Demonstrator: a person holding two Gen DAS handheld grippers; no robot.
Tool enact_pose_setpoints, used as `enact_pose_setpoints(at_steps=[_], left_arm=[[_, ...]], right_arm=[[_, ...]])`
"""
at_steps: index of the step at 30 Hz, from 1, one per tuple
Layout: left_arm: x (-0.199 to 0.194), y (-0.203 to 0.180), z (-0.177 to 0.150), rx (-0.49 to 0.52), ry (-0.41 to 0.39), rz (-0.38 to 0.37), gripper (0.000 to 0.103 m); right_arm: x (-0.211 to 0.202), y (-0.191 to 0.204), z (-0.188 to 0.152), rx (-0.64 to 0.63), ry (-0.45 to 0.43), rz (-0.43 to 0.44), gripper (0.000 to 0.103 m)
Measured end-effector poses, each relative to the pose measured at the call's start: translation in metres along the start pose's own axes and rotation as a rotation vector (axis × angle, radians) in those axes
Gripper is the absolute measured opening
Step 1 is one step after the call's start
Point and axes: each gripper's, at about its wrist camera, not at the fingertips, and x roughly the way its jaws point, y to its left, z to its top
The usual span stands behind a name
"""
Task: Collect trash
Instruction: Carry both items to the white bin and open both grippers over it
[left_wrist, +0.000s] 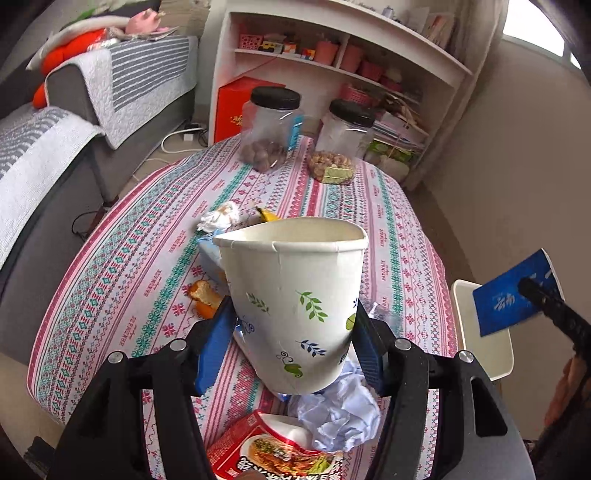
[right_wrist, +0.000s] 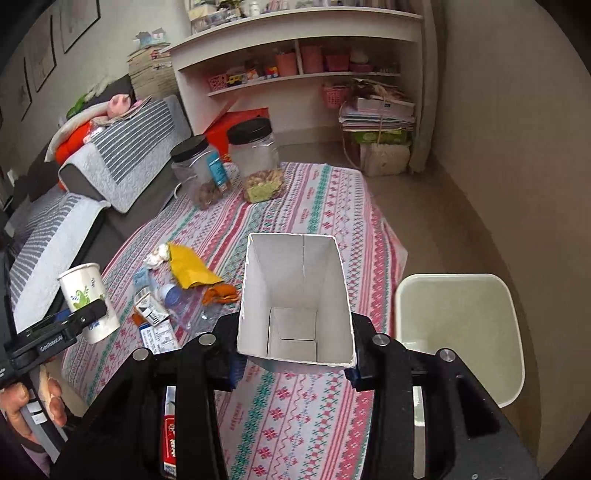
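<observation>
My left gripper (left_wrist: 291, 332) is shut on a white paper cup (left_wrist: 295, 295) with leaf prints, held above the patterned table (left_wrist: 122, 258); the cup also shows in the right wrist view (right_wrist: 86, 295). My right gripper (right_wrist: 295, 354) is shut on an open blue box (right_wrist: 295, 295) with a white inside, seen as a blue carton (left_wrist: 513, 299) in the left wrist view, near a white trash bin (right_wrist: 461, 325). Trash lies on the table: crumpled tissue (left_wrist: 219, 218), orange peel (left_wrist: 205, 297), a red food packet (left_wrist: 273, 450), crumpled pale plastic (left_wrist: 340, 413), a yellow wrapper (right_wrist: 190, 269).
Two clear jars with black lids (left_wrist: 271, 129) (left_wrist: 341, 144) stand at the table's far side. A grey sofa (left_wrist: 55, 155) lies left. A white shelf unit (left_wrist: 332, 55) stands behind. The bin (left_wrist: 480, 328) sits on the floor at the table's right edge.
</observation>
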Motion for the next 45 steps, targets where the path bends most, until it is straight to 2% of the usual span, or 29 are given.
enact_pose_setpoints(at_steps=[5, 9, 14, 19, 24, 27, 33, 35, 36, 40, 45], left_arm=[[0.002, -0.036, 0.0, 0.077, -0.007, -0.006, 0.06], [0.011, -0.066, -0.001, 0.101, 0.014, -0.049, 0.06], [0.02, -0.121, -0.001, 0.174, 0.027, -0.106, 0.06], [0.026, -0.175, -0.001, 0.246, 0.029, -0.165, 0.06], [0.031, -0.227, -0.008, 0.301, 0.053, -0.229, 0.06], [0.033, -0.256, -0.015, 0.344, 0.067, -0.261, 0.06], [0.042, -0.308, -0.032, 0.414, 0.109, -0.299, 0.062], [0.043, -0.32, -0.036, 0.42, 0.116, -0.281, 0.073], [0.043, -0.322, -0.036, 0.413, 0.112, -0.273, 0.08], [0.041, -0.323, -0.036, 0.39, 0.11, -0.271, 0.08], [0.034, -0.312, -0.036, 0.403, 0.08, -0.232, 0.08]], right_arm=[[0.002, -0.048, 0.0, 0.093, 0.02, -0.101, 0.039], [-0.005, -0.084, -0.003, 0.151, 0.031, -0.185, 0.039], [-0.006, -0.131, -0.009, 0.26, 0.091, -0.201, 0.042], [-0.035, -0.175, -0.014, 0.387, 0.011, -0.237, 0.068], [-0.067, -0.208, -0.019, 0.475, -0.091, -0.283, 0.073], [-0.086, -0.223, -0.027, 0.511, -0.145, -0.315, 0.077], [-0.098, -0.238, -0.035, 0.553, -0.179, -0.296, 0.079], [-0.101, -0.239, -0.036, 0.548, -0.186, -0.296, 0.08], [-0.103, -0.239, -0.036, 0.543, -0.192, -0.297, 0.08], [-0.107, -0.238, -0.034, 0.533, -0.208, -0.291, 0.082], [-0.105, -0.229, -0.027, 0.511, -0.217, -0.271, 0.084]])
